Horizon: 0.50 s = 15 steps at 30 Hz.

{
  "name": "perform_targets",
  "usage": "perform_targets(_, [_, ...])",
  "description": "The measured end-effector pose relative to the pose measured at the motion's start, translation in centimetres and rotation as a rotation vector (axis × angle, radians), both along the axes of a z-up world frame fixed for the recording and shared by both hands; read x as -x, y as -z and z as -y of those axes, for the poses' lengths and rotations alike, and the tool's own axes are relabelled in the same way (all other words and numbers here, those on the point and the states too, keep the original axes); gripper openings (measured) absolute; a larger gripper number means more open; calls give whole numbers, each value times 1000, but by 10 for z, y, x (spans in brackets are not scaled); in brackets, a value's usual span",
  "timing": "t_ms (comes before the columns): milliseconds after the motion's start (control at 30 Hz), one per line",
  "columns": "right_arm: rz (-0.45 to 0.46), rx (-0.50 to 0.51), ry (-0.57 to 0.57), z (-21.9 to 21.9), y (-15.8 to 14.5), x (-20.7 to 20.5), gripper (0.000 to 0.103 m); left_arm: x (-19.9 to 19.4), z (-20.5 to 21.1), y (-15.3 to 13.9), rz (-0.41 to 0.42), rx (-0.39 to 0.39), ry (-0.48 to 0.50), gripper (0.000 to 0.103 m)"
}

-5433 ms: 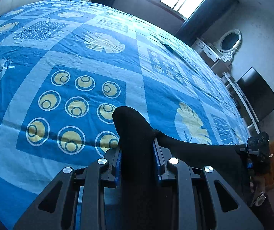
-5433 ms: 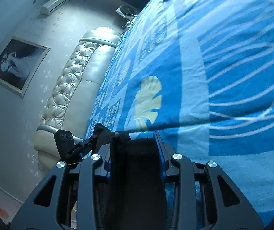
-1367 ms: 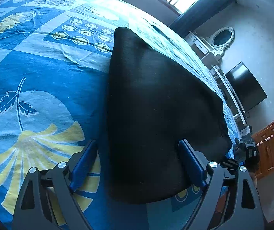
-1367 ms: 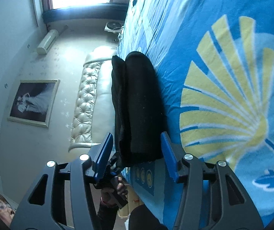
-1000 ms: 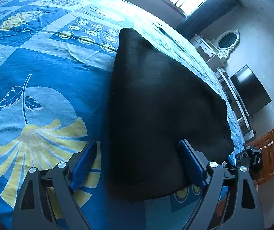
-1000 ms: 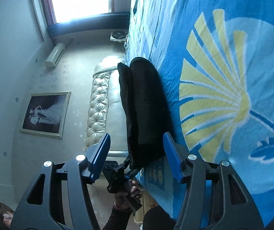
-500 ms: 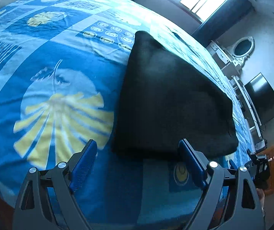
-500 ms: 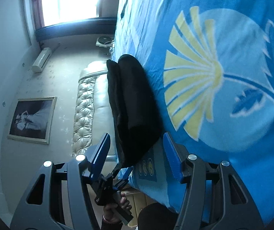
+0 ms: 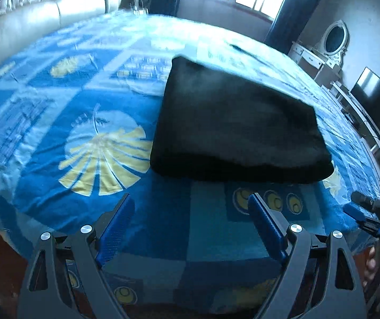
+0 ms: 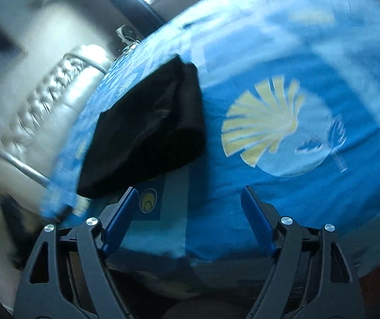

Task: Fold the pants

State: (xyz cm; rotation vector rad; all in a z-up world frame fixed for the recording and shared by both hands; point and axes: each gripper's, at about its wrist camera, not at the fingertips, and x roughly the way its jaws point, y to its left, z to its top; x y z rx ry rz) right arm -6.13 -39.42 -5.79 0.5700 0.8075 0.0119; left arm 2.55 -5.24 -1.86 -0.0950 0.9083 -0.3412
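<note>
Pants [image 9: 239,127] lie folded on the bed [image 9: 57,122]. Your left hand-held gripper [image 9: 190,228] is released and empty; the right hand-held gripper [image 10: 188,218] has just opened, empty. Folding looks finished; next, only tidy edges.

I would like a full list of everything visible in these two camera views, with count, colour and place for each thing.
folded black pants: one, black, lying on the bed near its front edge
blue patterned bedspread: one, blue with yellow prints, covering the bed
padded cream headboard: one, cream, behind the bed
oval white-framed mirror: one, white, on the far wall
dark flat screen: one, black, far right
left gripper: one, black with blue pads, open, empty
right gripper: one, black with blue pads, open, empty
</note>
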Motion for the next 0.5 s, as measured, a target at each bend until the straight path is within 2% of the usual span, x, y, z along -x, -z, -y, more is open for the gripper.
perform_targets(167, [76, 257, -24, -47, -21, 10, 86, 14, 4, -12, 85, -27, -46, 86])
perform_targets(233, [92, 312, -26, -53, -26, 15, 87, 17, 6, -14, 114, -48, -59, 86])
perform_targets(400, [87, 364, -13, -64, -24, 4, 87, 22, 11, -13, 142, -85, -72, 86])
perform_targets(500, [83, 356, -2, -64, -21, 0, 87, 25, 17, -13, 149, -97, -46, 86])
